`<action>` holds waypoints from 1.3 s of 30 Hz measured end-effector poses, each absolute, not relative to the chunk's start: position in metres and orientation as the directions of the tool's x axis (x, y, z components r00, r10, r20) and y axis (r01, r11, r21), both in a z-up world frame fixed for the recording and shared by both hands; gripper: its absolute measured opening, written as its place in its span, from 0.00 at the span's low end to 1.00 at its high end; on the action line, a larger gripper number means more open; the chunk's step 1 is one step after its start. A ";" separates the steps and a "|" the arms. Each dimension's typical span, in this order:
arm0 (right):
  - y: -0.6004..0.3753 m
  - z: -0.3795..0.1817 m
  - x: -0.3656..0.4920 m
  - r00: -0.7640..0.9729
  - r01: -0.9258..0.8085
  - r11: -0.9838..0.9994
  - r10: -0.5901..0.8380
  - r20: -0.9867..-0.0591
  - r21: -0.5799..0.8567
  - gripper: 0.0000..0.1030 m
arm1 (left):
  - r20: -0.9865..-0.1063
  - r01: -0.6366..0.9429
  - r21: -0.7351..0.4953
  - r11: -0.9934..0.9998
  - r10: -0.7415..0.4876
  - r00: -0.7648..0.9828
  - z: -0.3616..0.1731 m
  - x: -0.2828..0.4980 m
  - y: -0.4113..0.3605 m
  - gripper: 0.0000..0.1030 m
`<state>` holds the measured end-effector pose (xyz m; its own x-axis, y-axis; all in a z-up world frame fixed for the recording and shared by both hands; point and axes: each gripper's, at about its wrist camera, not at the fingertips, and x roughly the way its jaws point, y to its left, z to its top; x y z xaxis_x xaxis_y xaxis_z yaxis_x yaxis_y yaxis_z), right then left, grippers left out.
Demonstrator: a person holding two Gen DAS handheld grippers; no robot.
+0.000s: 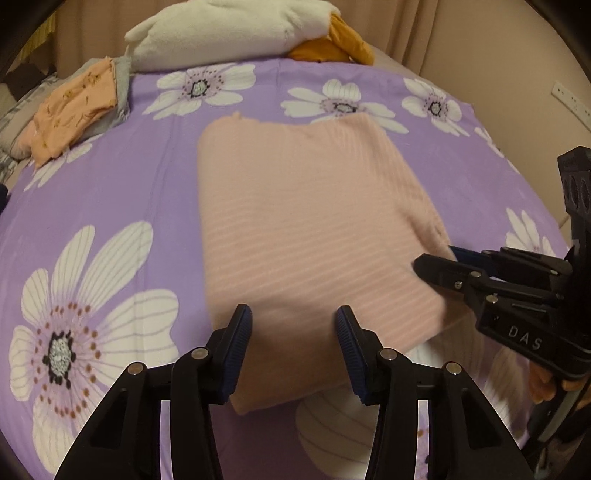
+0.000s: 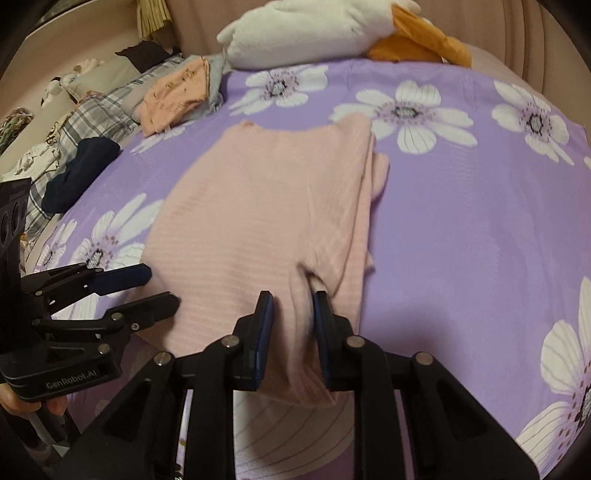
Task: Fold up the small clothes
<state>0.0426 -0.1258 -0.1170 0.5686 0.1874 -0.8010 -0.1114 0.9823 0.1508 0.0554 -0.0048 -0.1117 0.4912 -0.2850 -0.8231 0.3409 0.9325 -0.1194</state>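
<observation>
A pink ribbed garment (image 1: 295, 221) lies flat on the purple flowered bedsheet (image 1: 110, 206), its sides folded in. In the left wrist view my left gripper (image 1: 293, 334) is open over the garment's near hem, a finger on each side of the cloth. My right gripper (image 1: 434, 264) comes in from the right at the garment's near right corner. In the right wrist view the right gripper (image 2: 293, 314) pinches a raised ridge of the pink garment (image 2: 266, 206) at its near edge. The left gripper (image 2: 159, 286) shows there at the garment's left edge, open.
A folded peach printed garment on a grey one (image 1: 74, 107) lies at the far left. A white plush pillow (image 1: 229, 33) and orange cloth (image 1: 340, 44) sit at the bed's far end. A dark navy item (image 2: 81, 173) and plaid bedding (image 2: 92, 114) lie left.
</observation>
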 end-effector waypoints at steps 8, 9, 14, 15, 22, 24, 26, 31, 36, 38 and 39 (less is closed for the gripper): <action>-0.125 -0.120 0.038 0.558 -0.107 0.983 0.186 -0.809 0.152 0.21 | -0.832 0.340 -0.112 0.934 -0.275 0.482 -0.116 0.045 0.005 0.47; -0.125 -0.120 0.037 0.557 -0.106 0.983 0.185 -0.809 0.152 0.21 | -0.832 0.338 -0.114 0.934 -0.275 0.481 -0.116 0.044 0.006 0.47; -0.126 -0.120 0.033 0.554 -0.102 0.983 0.185 -0.811 0.154 0.21 | -0.837 0.329 -0.120 0.937 -0.274 0.474 -0.116 0.041 0.010 0.47; -0.126 -0.120 0.032 0.554 -0.102 0.983 0.185 -0.812 0.154 0.21 | -0.837 0.326 -0.122 0.937 -0.274 0.474 -0.116 0.041 0.011 0.47; -0.127 -0.119 0.027 0.554 -0.099 0.984 0.180 -0.813 0.150 0.21 | -0.841 0.314 -0.125 0.941 -0.268 0.470 -0.115 0.038 0.014 0.47; -0.127 -0.119 0.025 0.555 -0.097 0.984 0.178 -0.813 0.149 0.21 | -0.842 0.308 -0.130 0.942 -0.269 0.468 -0.115 0.038 0.016 0.47; -0.128 -0.119 0.024 0.555 -0.096 0.984 0.177 -0.813 0.149 0.21 | -0.843 0.301 -0.138 0.944 -0.272 0.464 -0.115 0.037 0.018 0.47; -0.130 -0.117 0.018 0.558 -0.091 0.986 0.168 -0.812 0.141 0.21 | -0.842 0.287 -0.157 0.945 -0.280 0.461 -0.112 0.034 0.022 0.47; -0.133 -0.112 0.011 0.574 -0.081 0.990 0.143 -0.806 0.118 0.22 | -0.828 0.280 -0.174 0.944 -0.294 0.478 -0.104 0.031 0.026 0.47; -0.136 -0.109 0.009 0.582 -0.076 0.991 0.136 -0.802 0.113 0.24 | -0.818 0.279 -0.184 0.942 -0.304 0.488 -0.099 0.032 0.027 0.47; -0.137 -0.108 0.008 0.586 -0.072 0.991 0.132 -0.799 0.111 0.25 | -0.814 0.278 -0.190 0.942 -0.309 0.492 -0.098 0.032 0.028 0.47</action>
